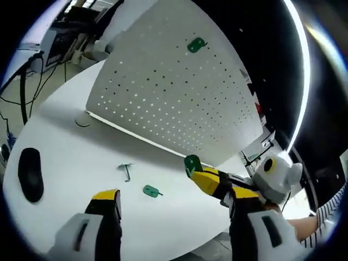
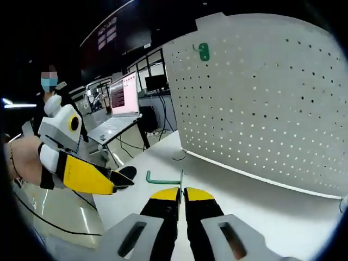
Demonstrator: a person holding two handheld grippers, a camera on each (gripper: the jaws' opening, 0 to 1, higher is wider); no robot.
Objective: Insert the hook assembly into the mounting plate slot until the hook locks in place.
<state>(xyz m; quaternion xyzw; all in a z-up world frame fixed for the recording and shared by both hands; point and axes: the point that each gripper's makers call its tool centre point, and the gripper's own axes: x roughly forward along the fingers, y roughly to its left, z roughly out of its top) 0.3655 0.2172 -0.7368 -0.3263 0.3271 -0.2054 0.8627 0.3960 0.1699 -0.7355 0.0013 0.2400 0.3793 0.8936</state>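
Your left gripper (image 1: 168, 212) has its jaws spread wide with nothing between them; the black mouse (image 1: 30, 174), a loose metal hook (image 1: 126, 172) and a green mounting plate (image 1: 151, 191) lie on the white table (image 1: 65, 136). Your right gripper (image 2: 181, 197) is pinched tight on a green hook assembly (image 2: 163, 179), near the pegboard (image 2: 261, 98). It looks light, stiff and thin, likely to twist; grip near the plate.
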